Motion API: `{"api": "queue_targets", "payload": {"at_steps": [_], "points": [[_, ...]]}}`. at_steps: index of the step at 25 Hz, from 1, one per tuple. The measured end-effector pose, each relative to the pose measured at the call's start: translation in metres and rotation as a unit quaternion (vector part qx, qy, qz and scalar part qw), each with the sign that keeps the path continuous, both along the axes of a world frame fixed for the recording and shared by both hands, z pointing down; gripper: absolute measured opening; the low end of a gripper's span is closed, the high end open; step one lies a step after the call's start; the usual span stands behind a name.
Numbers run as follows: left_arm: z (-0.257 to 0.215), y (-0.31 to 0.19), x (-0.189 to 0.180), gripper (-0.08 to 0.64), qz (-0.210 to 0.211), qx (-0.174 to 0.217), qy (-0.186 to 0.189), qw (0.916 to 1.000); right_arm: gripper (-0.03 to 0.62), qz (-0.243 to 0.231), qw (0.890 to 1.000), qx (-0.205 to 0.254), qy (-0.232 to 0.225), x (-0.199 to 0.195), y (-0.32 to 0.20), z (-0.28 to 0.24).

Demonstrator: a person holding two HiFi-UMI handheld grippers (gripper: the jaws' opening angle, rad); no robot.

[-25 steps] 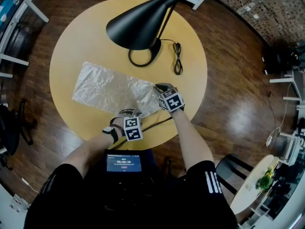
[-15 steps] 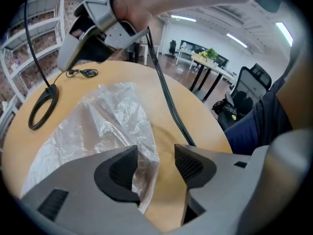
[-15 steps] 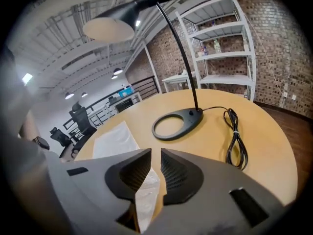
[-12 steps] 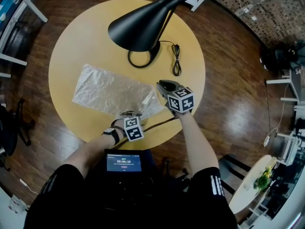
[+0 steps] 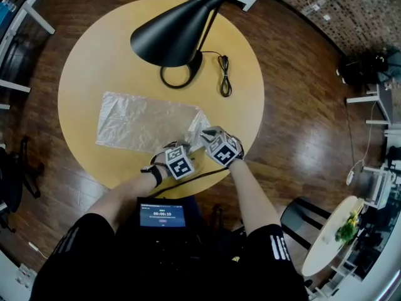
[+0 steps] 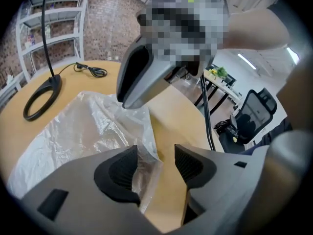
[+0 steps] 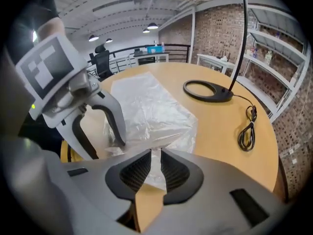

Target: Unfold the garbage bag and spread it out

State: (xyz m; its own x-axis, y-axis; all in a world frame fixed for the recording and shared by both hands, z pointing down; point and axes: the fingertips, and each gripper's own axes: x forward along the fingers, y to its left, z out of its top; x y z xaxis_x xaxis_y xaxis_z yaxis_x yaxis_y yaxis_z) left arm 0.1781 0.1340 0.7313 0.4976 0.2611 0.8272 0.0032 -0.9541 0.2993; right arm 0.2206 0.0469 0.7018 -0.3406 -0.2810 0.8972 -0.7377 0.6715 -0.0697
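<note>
While the clear garbage bag (image 5: 141, 123) lies flat and crinkled on the round table (image 5: 94, 55), left of centre and nearer than the lamp (image 5: 169, 36) base, shows nothing inside it through the film. Pinches a raised fold at the bag's near right corner with the right gripper (image 7: 155, 168), jaws almost together on the plastic. Holds the left gripper (image 6: 155, 163) just beside, jaws spread apart and gripping nothing, bag edge lying against one pad.

That garbage bag (image 5: 141, 121) is thin, crinkly see-through plastic; table (image 5: 81, 74) smooth matt wood, lamp (image 5: 166, 39) matt black, floor (image 5: 301, 124) glossy.
</note>
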Motion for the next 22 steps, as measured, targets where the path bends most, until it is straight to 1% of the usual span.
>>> {"api": "queue_targets", "payload": {"at_steps": [2, 4, 7, 10, 12, 14, 18, 20, 22], "points": [[-0.002, -0.001, 0.000, 0.245, -0.005, -0.001, 0.004, 1.0000, 0.086, -0.004, 1.000, -0.016, 0.011, 0.003, 0.002, 0.014], [-0.007, -0.003, 0.001, 0.245, -0.013, 0.001, 0.012, 0.9998, 0.094, -0.004, 1.000, -0.022, 0.015, 0.007, 0.002, 0.025], [-0.027, -0.009, -0.001, 0.245, -0.033, -0.001, 0.036, 0.9988, 0.129, -0.003, 1.000, -0.009, 0.019, 0.013, -0.007, 0.028], [-0.045, -0.014, -0.011, 0.245, -0.050, -0.001, 0.056, 0.9972, 0.146, -0.013, 1.000, -0.008, 0.021, 0.016, -0.014, 0.028], [-0.046, -0.019, -0.025, 0.245, -0.053, 0.013, 0.053, 0.9971, 0.178, -0.019, 0.999, -0.012, 0.027, 0.021, -0.017, 0.030], [-0.038, -0.025, -0.043, 0.245, -0.057, 0.029, 0.037, 0.9973, 0.178, -0.031, 0.999, -0.016, 0.041, 0.024, -0.023, 0.025], [-0.028, -0.042, -0.072, 0.245, -0.078, 0.031, 0.015, 0.9963, 0.178, -0.039, 0.997, -0.038, 0.045, 0.021, -0.027, 0.025], [-0.027, -0.047, -0.077, 0.245, -0.084, 0.031, 0.014, 0.9959, 0.173, -0.029, 0.998, -0.035, 0.044, 0.021, -0.030, 0.024], [-0.035, -0.051, -0.079, 0.245, -0.090, 0.033, 0.023, 0.9951, 0.172, -0.002, 0.999, -0.015, 0.030, 0.019, -0.037, 0.012]]}}
